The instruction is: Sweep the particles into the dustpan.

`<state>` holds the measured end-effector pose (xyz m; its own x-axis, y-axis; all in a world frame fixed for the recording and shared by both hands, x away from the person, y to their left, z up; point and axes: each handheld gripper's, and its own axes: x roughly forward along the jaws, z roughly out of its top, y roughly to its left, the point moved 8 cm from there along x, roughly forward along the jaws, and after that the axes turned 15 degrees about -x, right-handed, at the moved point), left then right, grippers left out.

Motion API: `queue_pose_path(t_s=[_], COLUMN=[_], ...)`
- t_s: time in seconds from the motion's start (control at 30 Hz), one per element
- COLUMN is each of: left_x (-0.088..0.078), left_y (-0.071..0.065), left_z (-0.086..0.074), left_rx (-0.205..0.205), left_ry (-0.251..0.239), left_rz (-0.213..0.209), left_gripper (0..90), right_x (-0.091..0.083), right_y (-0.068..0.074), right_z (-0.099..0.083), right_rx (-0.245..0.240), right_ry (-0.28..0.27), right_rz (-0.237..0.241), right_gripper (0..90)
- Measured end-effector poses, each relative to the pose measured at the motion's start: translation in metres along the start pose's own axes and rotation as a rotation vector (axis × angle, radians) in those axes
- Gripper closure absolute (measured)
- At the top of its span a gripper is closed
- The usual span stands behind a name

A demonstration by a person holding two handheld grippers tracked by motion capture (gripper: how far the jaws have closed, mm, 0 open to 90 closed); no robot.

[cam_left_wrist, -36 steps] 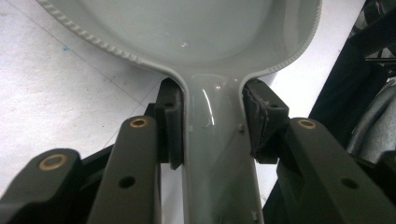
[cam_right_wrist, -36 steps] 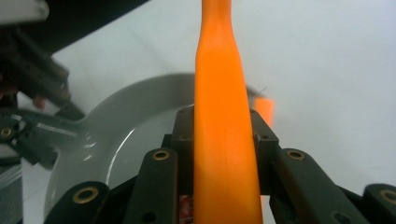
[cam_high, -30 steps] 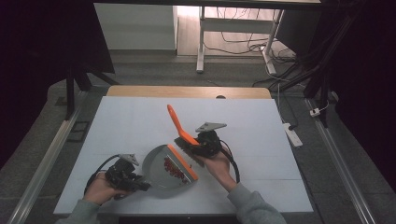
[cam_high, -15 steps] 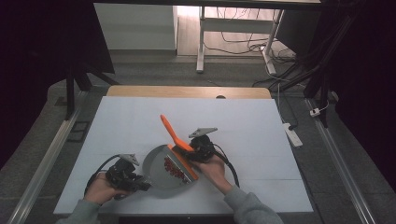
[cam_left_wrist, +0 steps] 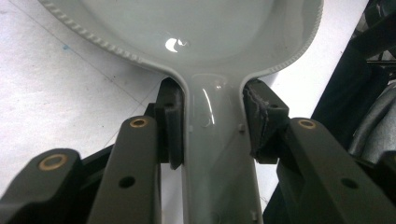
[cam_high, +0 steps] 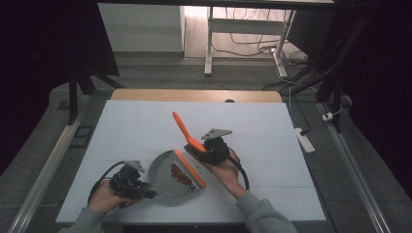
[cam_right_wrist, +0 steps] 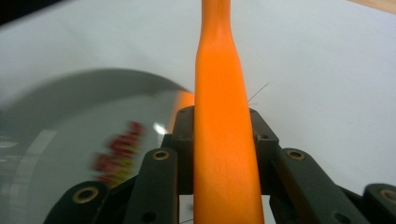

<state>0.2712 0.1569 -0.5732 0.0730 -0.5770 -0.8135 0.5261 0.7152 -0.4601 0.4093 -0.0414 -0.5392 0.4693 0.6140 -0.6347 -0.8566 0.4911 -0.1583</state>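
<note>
A grey dustpan [cam_high: 163, 171] lies on the white table at the near middle, with several small red bits [cam_high: 180, 173] inside it. My left gripper [cam_high: 141, 190] is shut on the dustpan's handle [cam_left_wrist: 212, 140], its pads [cam_left_wrist: 173, 126] pressing both sides. An orange brush [cam_high: 182, 127] stands tilted, its head at the pan's right edge and its handle pointing up and away. My right gripper [cam_high: 199, 148] is shut on the brush handle [cam_right_wrist: 219, 93]. In the right gripper view the pan [cam_right_wrist: 70, 116] and the red bits [cam_right_wrist: 116, 149] are blurred at the lower left.
The white table top [cam_high: 272, 131] has a wooden far edge [cam_high: 194, 95]. A power strip [cam_high: 305, 139] lies on the floor at the right. Desk legs [cam_high: 210, 43] and cables stand beyond the table.
The orange brush tipped left with my right gripper, then swung back to the right. The left gripper and the dustpan stayed where they were.
</note>
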Motion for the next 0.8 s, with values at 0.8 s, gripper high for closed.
queue_pose_path(t_s=[0.8], left_x=[0.0], left_y=[0.002], left_z=[-0.003], left_rx=[-0.018], left_ry=[-0.001], left_rz=[0.008], left_gripper=[61.5], right_x=[-0.008], right_y=[0.024], right_z=[0.012], right_rx=[0.104], right_ry=[-0.115], right_rz=[0.097], right_gripper=[70.8])
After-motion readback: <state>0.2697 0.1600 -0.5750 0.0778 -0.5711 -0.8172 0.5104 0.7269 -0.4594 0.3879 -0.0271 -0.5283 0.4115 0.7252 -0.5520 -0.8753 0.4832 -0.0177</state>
